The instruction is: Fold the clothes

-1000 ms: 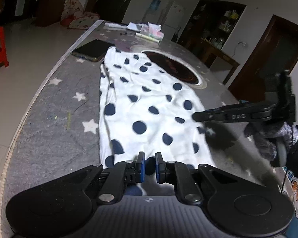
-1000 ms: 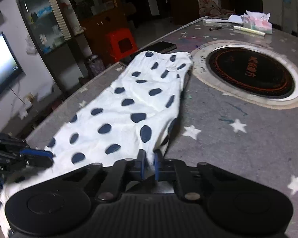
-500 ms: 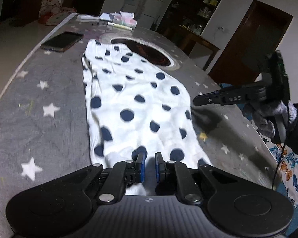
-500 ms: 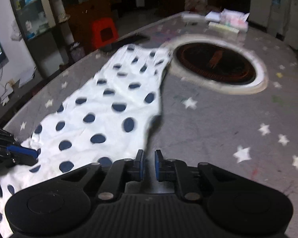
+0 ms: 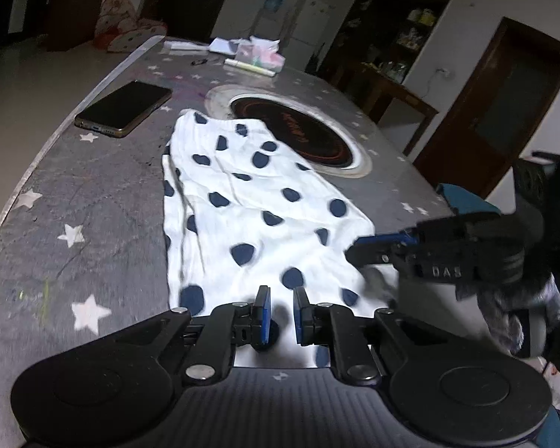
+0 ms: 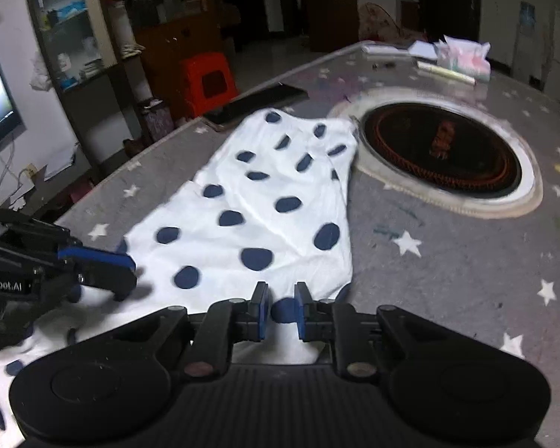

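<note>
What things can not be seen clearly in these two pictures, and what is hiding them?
- Near hem of the polka-dot garment: both wrist views, covered by each gripper's own body.
- Left gripper and right gripper: a gap shows between the pads, but whether cloth is pinched is unclear.
- Pink packet at the table's far end: both views, too small and blurred to identify.
- Phone: right wrist view, near end behind the garment.

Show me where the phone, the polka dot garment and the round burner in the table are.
phone (image 5: pixel 125 109), left wrist view, middle of its dark screen.
polka dot garment (image 5: pixel 250 201), left wrist view, white cloth near its middle.
round burner (image 6: pixel 442 149), right wrist view, centre of the dark glass.
</note>
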Available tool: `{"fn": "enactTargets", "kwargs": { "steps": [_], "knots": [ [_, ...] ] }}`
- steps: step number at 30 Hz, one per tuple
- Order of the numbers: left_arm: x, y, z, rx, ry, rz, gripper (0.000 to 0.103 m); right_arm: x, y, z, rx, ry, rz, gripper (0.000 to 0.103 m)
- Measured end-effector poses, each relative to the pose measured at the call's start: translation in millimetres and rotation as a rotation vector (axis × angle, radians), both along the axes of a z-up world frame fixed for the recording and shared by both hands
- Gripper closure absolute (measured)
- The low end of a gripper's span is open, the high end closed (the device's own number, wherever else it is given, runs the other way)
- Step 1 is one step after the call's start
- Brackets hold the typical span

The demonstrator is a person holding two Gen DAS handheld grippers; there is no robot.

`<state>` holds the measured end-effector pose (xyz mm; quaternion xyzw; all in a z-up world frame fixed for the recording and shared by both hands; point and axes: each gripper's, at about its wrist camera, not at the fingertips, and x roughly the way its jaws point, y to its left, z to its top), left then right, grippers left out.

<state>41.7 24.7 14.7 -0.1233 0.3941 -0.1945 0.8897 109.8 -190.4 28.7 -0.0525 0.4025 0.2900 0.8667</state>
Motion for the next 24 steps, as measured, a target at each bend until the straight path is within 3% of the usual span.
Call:
{"fn": "enactTargets", "kwargs": {
  "steps": [7, 13, 16, 24],
  "knots": [
    [23.4, 6.6, -6.8, 0.025, 0.022, 0.056, 0.088, 11.9, 10.1, -13.1, 0.004, 0.016, -0.012, 0.084],
    [30.0, 2.1, -5.1, 0.098, -0.005, 0.073, 0.084, 14.9, 18.0, -12.1, 0.011, 0.002, -0.003, 0.079],
    [13.7, -0.7, 1.1, 0.1, -0.03, 0.042, 0.074, 16.4, 21.9, -11.6, 0.014, -0.005, 0.001, 0.075],
    [-50.3, -7.6, 15.0, 0.082, -0.086, -0.078, 0.073, 0.0, 21.4, 0.3, 0.013, -0.017, 0.031, 0.072]
  ]
}}
